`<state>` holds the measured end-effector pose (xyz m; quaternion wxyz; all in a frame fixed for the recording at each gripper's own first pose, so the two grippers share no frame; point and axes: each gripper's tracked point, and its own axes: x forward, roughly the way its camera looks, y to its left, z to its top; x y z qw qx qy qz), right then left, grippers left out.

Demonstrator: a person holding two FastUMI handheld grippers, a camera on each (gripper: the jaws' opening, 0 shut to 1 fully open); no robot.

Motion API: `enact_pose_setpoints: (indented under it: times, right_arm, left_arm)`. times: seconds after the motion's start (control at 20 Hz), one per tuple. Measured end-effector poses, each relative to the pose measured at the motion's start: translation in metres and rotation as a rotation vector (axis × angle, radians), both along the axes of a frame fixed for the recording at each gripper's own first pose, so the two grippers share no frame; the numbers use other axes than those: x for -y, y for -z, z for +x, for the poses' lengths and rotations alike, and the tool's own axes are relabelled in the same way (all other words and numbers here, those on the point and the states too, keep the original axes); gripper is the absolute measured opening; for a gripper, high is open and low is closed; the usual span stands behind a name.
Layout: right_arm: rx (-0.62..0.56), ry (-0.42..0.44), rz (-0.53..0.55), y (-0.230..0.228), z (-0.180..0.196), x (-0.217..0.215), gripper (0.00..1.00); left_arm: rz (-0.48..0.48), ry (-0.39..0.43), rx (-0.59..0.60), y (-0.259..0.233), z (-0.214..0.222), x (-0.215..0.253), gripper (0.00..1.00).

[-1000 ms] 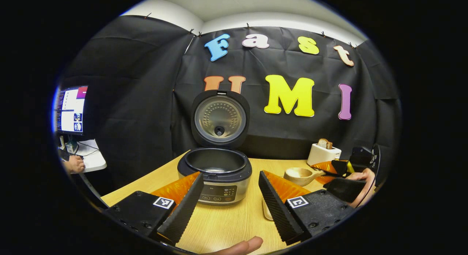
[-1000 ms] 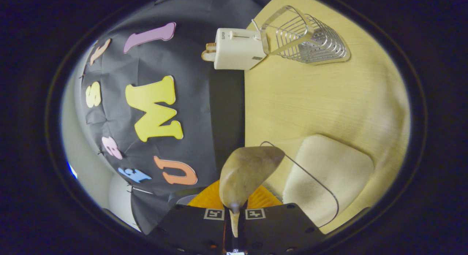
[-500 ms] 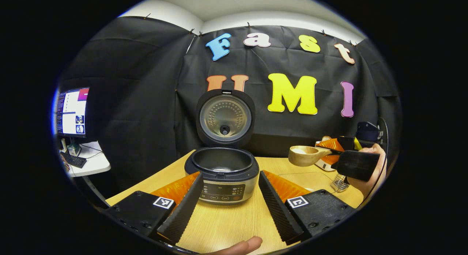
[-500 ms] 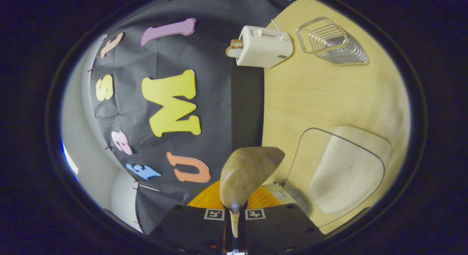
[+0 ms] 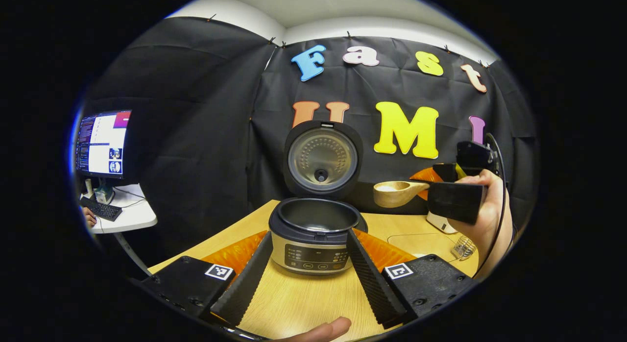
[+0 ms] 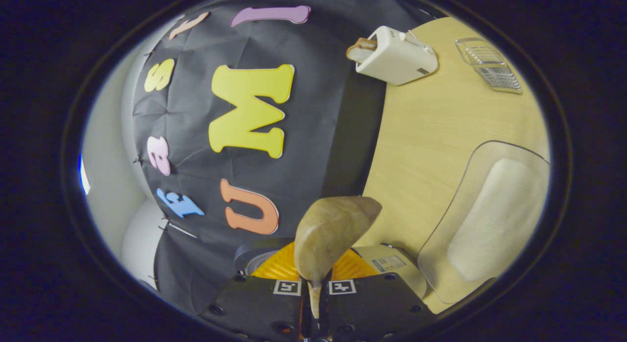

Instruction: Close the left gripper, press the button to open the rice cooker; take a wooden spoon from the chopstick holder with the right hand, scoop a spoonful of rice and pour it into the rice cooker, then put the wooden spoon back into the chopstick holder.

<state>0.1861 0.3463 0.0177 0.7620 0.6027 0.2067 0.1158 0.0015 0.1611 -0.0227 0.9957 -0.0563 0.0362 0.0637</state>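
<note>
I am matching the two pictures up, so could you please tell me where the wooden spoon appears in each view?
Left gripper view: the wooden spoon is right of centre, held in the air beside the open rice cooker.
Right gripper view: it stands at bottom centre, its handle between that gripper's fingers.
Shared landmark: the white toaster, at upper right here, partly hidden behind the hand in the left gripper view.

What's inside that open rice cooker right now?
The rice cooker stands open; the dark inner pot's upper wall looks bare. Its bottom is hidden by the rim, so rice there can't be ruled out.
</note>
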Motion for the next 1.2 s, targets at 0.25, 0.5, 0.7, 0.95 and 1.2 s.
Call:
enact_pose_setpoints:
  times: [0.25, 0.5, 0.7, 0.95, 1.2]
  right_arm:
    - [0.09, 0.001, -0.248, -0.005, 0.019, -0.039, 0.06]
    - [0.2, -0.042, -0.52, -0.013, 0.024, -0.077, 0.06]
    - [0.34, -0.076, -0.748, -0.026, 0.023, -0.103, 0.06]
    - [0.48, -0.112, -0.968, -0.035, 0.013, -0.135, 0.06]
    - [0.616, -0.132, -1.179, -0.05, 0.007, -0.152, 0.07]
  left_arm:
    - [0.0, 0.003, -0.005, 0.001, 0.0, -0.001, 0.96]
    - [0.019, -0.005, -0.005, 0.001, 0.0, -0.005, 0.96]
    - [0.032, -0.01, -0.001, -0.001, -0.001, -0.007, 0.96]
    - [0.055, -0.04, -0.01, 0.001, -0.002, -0.015, 0.96]
    - [0.06, -0.078, -0.023, 0.005, -0.003, -0.031, 1.0]
